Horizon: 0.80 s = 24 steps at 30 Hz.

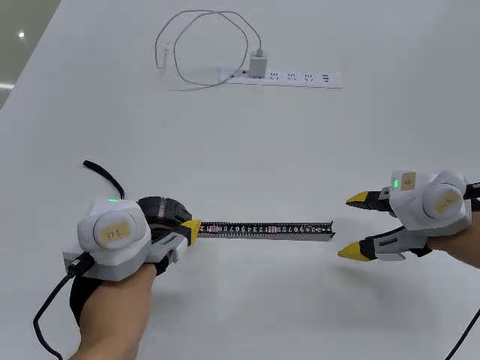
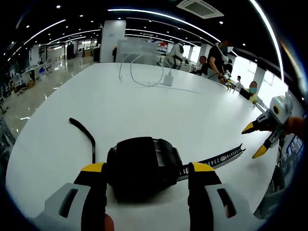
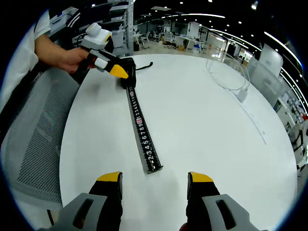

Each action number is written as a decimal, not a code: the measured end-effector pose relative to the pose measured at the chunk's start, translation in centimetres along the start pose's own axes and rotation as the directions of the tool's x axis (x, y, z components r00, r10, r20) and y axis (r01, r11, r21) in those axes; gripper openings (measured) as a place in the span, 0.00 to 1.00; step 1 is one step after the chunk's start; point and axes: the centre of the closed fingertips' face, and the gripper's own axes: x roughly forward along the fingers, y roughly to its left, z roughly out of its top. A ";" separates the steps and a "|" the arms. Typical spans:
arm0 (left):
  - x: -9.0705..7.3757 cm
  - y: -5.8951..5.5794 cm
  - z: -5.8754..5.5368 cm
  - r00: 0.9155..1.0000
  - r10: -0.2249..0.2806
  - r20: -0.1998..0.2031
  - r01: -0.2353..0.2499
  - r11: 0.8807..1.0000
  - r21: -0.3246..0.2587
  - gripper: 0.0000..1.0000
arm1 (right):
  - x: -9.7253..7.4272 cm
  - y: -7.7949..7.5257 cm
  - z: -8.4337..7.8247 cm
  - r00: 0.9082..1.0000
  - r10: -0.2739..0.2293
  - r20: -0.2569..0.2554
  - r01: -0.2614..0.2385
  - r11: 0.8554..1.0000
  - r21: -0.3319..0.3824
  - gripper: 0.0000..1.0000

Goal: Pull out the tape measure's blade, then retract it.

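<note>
The white bench (image 1: 300,150) is stretching wide and bare around the work, its edge showing far off at the upper left. A power strip (image 1: 296,77) with a looped cable (image 1: 202,37) is lying well beyond the work, blocking nothing. The tape measure (image 1: 166,211) is sitting on the bench, clamped in the left tool (image 2: 148,168). Its blade (image 1: 266,229) is lying out toward the right tool (image 1: 352,226), whose jaws are standing apart just past the blade's end, not touching it.
</note>
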 end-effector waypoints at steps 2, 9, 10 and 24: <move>0.0 0.1 0.0 1.000 0.002 -0.002 -0.002 1.000 -0.005 0.64 | 0.2 0.0 0.0 1.000 0.009 -0.005 -0.009 1.000 -0.006 0.51; 0.2 0.3 0.0 1.000 0.006 -0.001 -0.006 1.000 -0.025 0.62 | 0.9 0.1 -0.1 0.999 0.037 -0.027 -0.038 0.999 -0.027 0.47; 0.2 0.3 0.0 1.000 0.005 0.000 -0.005 0.999 -0.032 0.63 | 1.0 0.1 -0.1 0.999 0.041 -0.029 -0.042 0.999 -0.029 0.47; 0.4 0.5 -0.1 1.000 0.014 -0.004 -0.014 1.000 -0.026 0.60 | 2.3 0.1 -0.5 0.993 0.097 -0.072 -0.101 0.993 -0.058 0.38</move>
